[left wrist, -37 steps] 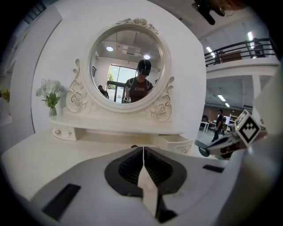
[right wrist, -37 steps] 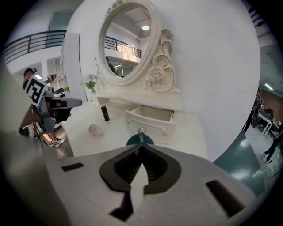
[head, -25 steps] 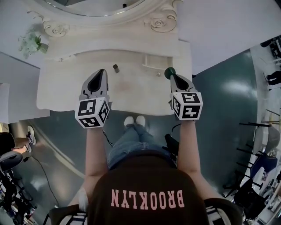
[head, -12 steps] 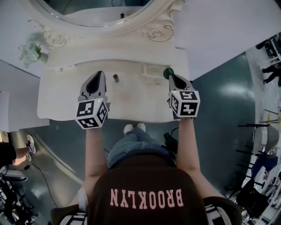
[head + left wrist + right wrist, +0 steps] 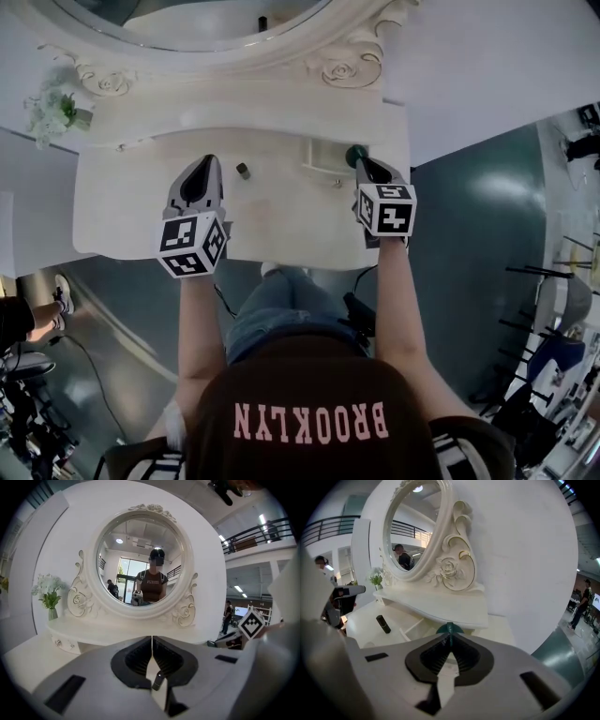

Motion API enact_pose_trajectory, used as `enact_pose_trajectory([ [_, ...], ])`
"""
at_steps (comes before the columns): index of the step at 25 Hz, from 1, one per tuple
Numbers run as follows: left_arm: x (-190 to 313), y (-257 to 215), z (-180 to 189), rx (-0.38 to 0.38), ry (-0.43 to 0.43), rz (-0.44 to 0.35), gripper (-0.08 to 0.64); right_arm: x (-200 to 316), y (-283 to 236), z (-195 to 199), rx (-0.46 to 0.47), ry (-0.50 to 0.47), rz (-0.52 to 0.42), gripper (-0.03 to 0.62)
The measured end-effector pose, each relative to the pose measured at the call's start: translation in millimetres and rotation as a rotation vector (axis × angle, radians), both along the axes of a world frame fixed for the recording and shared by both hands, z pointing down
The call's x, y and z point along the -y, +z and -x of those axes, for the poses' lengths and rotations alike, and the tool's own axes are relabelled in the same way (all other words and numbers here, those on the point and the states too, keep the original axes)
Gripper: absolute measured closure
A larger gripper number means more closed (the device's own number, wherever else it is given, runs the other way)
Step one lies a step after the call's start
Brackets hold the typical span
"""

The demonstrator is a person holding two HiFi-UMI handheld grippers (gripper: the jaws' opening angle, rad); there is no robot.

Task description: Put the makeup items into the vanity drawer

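Observation:
A white vanity table [image 5: 122, 202] carries a small open drawer [image 5: 323, 159] under its mirror shelf. My right gripper [image 5: 362, 162] is shut on a round green makeup item [image 5: 355, 154], pinched at the jaw tips just right of the drawer. That green makeup item [image 5: 449, 628] pokes out past the closed tips of the right gripper [image 5: 449, 635]. A small dark lipstick tube [image 5: 243, 170] stands on the tabletop between the two grippers, and the same lipstick tube [image 5: 383, 624] shows left of the drawer [image 5: 408, 629]. My left gripper [image 5: 208, 161] is shut and empty, hovering left of the lipstick tube [image 5: 158, 680].
An ornate round mirror [image 5: 197, 23] rises behind the table. A vase of white flowers [image 5: 52, 111] stands at the back left corner. The table's right edge [image 5: 409, 178] drops to a teal floor. A person's feet [image 5: 272, 269] are under the front edge.
My right gripper has carried the green item a little farther back and left, closer to the open drawer. The left gripper has barely moved.

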State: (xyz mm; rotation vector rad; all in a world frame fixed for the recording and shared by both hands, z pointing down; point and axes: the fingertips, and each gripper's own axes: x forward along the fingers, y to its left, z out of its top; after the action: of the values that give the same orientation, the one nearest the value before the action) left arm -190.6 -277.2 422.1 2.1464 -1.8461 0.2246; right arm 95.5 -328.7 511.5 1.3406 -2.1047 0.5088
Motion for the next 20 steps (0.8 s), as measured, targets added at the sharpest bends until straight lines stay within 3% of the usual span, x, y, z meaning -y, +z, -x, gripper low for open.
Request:
enact_pose_trajectory([
  [5,3,8,0,-0.003,-0.001,0.018,0.554,0,3,-1,0.016,0.002,0.011,0.508],
  [20,-13,-27,7,0.004,-0.012,-0.059,0.554,-3,-76,8,0.083,0.017,-0.182,0.518],
])
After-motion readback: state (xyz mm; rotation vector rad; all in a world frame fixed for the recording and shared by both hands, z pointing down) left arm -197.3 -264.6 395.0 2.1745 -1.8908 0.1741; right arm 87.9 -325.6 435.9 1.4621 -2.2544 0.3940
